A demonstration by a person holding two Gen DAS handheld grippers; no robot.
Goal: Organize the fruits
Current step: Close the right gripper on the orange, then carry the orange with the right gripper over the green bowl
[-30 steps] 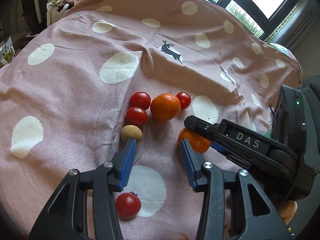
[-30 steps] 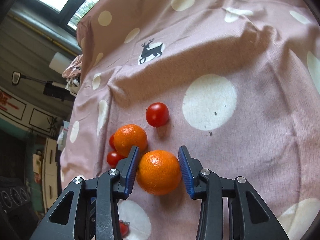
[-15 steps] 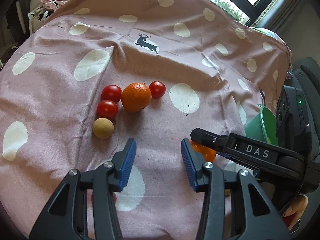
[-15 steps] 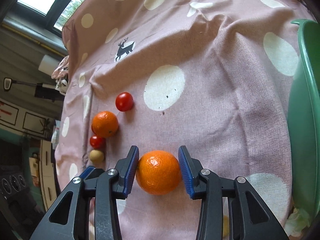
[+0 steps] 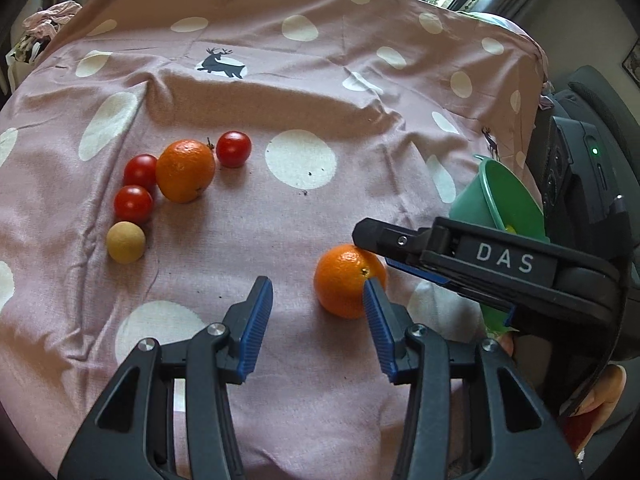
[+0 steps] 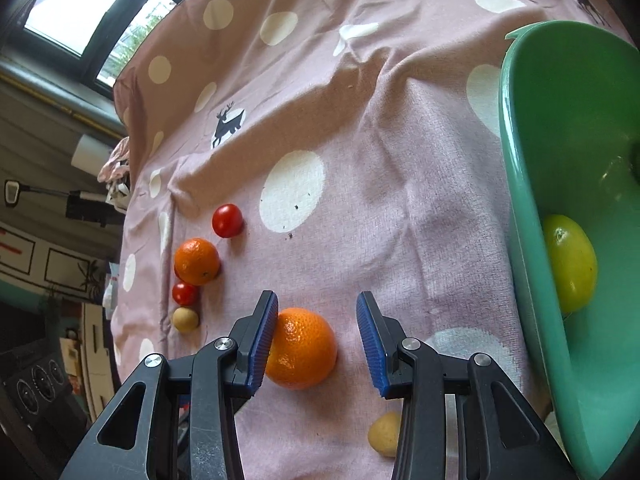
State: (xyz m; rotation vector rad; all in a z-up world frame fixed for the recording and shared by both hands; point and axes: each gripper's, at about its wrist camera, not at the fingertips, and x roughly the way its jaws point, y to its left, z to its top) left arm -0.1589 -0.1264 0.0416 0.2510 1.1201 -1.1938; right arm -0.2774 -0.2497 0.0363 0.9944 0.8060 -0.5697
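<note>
An orange [image 6: 301,347] lies on the pink spotted cloth [image 6: 360,140] between the open fingers of my right gripper [image 6: 317,342]; it touches the left pad and a gap shows at the right pad. It also shows in the left wrist view [image 5: 346,280]. My left gripper [image 5: 318,322] is open and empty, just left of that orange. A second orange [image 5: 185,176], three cherry tomatoes [image 5: 233,149] and a small tan fruit [image 5: 125,242] lie in a group at the left. A green bowl [image 6: 532,216] at the right holds a yellow-green fruit [image 6: 572,262].
Another small tan fruit [image 6: 385,434] lies on the cloth under my right gripper's right finger. The cloth has folds across its middle. A window [image 6: 80,4] and furniture stand beyond the table's far edge.
My right gripper carried the orange to the right toward the green bowl, then opened, and the orange now rests on the cloth. My left gripper moved back and right, away from the fruit group.
</note>
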